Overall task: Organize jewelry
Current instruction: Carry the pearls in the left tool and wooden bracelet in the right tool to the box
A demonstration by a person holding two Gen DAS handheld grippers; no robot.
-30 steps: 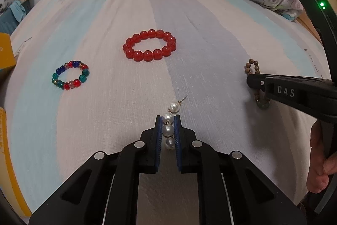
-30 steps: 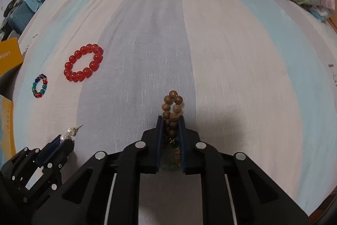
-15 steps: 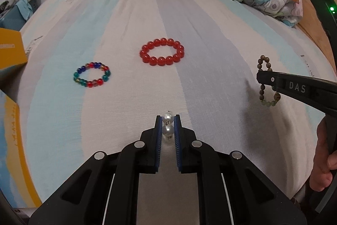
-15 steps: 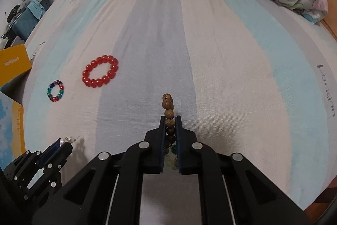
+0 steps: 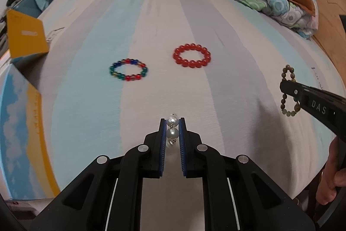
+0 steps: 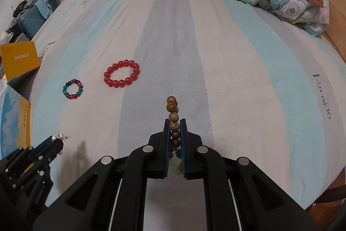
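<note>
Pearl earring (image 5: 172,127) lies lengthwise along the left gripper (image 5: 172,122) jaws.

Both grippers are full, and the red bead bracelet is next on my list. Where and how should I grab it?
The red bead bracelet lies flat as an open ring on the bedspread, apart from the multicolored bracelet. Probably best to come straight down over its near arc, one finger inside the ring and one outside, pinching across the beads. A sideways approach would likely just push it along the cloth.
</note>
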